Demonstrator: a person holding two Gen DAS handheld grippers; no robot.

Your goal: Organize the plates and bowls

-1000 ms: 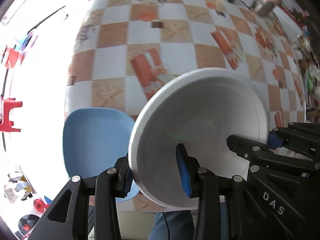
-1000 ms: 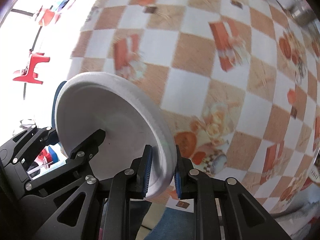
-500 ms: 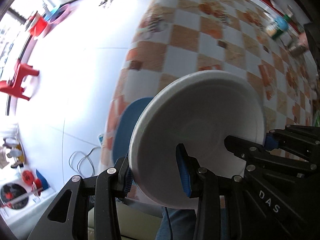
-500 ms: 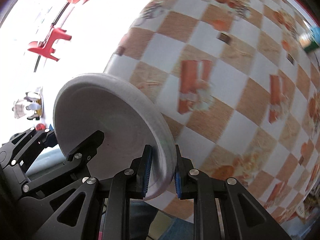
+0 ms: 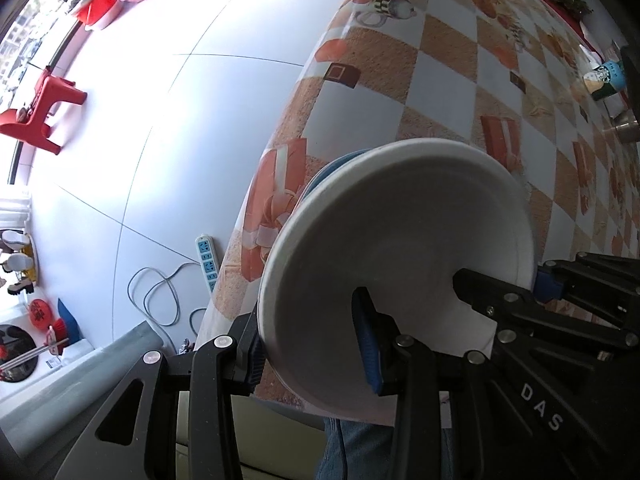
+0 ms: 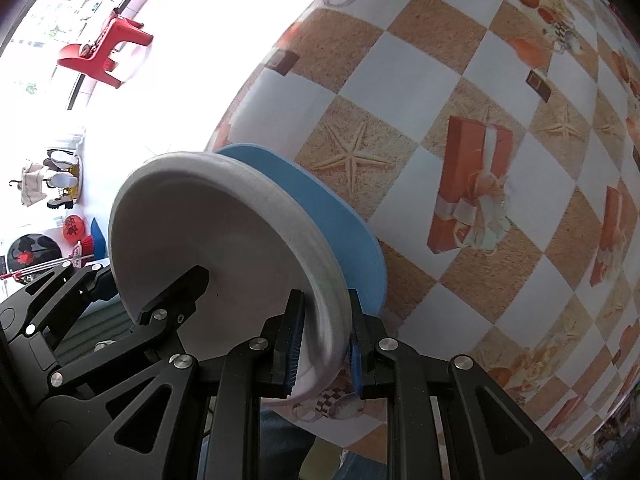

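While both grippers are clamping opposite edges of the same white foam plate (image 5: 400, 248), the plate is being carried tilted on edge above the near corner of the checkered tablecloth (image 5: 448, 92). The left gripper (image 5: 312, 344) is pinching the rim between its blue pads, one finger behind the plate and one across its hollow face. The right gripper (image 6: 324, 340) is squeezing the rim on the far side in the same way, its jaws nearly closed with only the rim between them.

Just beyond the white plate, as each camera looks along its fingers, a blue plate (image 6: 340, 224) is lying on the table near the edge. From the left wrist only a thin blue sliver is showing past the white rim; from the right wrist much more of it is showing, running behind the white rim and down toward the right fingertips. Whether the two plates are touching cannot be told from these views.

Judging by this, the stacking step is under way: the white plate is being brought over the blue one to be nested on top. The next move is calling for levelling the white plate, centring it over the blue one, lowering it until it is seated, and then opening both grippers together so it is not dragged sideways. Since the blue plate is sitting close to the table edge, a careless push could be nudging it off.

Off to the left, a red stool (image 5: 36, 112) and a power strip (image 5: 208, 260) are lying on the pale floor.
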